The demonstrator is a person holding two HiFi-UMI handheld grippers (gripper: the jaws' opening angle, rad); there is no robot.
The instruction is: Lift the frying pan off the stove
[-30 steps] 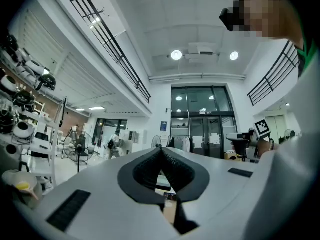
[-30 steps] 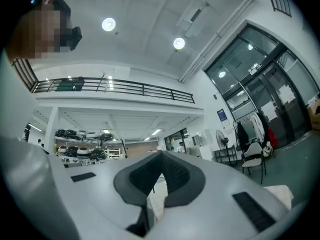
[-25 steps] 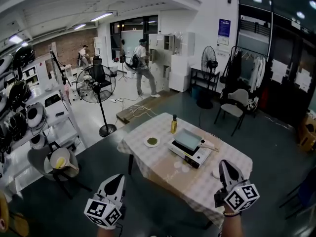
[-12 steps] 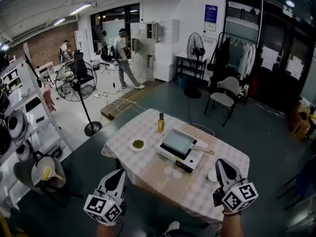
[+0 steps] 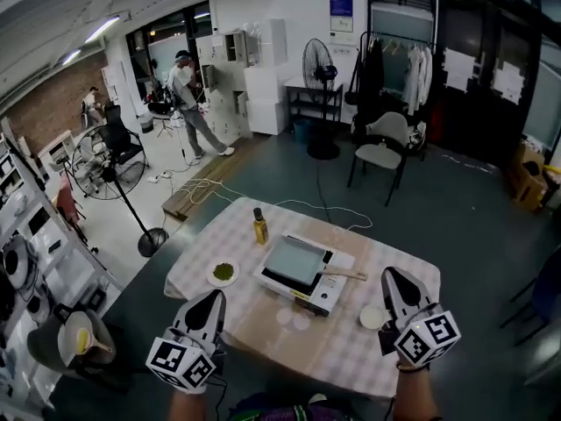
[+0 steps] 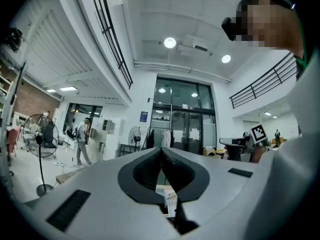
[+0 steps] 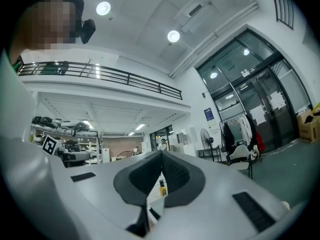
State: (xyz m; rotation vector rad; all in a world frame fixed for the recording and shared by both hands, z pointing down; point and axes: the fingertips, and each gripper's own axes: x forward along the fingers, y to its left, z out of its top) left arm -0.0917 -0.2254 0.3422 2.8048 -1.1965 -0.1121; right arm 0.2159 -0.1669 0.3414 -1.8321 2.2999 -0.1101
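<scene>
Both claws, our left gripper (image 5: 214, 300) and right gripper (image 5: 391, 276), are pinched closed on nothing, well short of the frying pan (image 5: 293, 260) sitting on the stove (image 5: 308, 293). We'd worry closed jaws just shove its handle (image 5: 347, 275) sideways. Checked-cloth table (image 5: 346, 345), big workshop, standing fan (image 5: 107, 154).

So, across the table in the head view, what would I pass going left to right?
small plate with something green on it → yellow bottle → frying pan sitting on the stove → small white dish
</scene>
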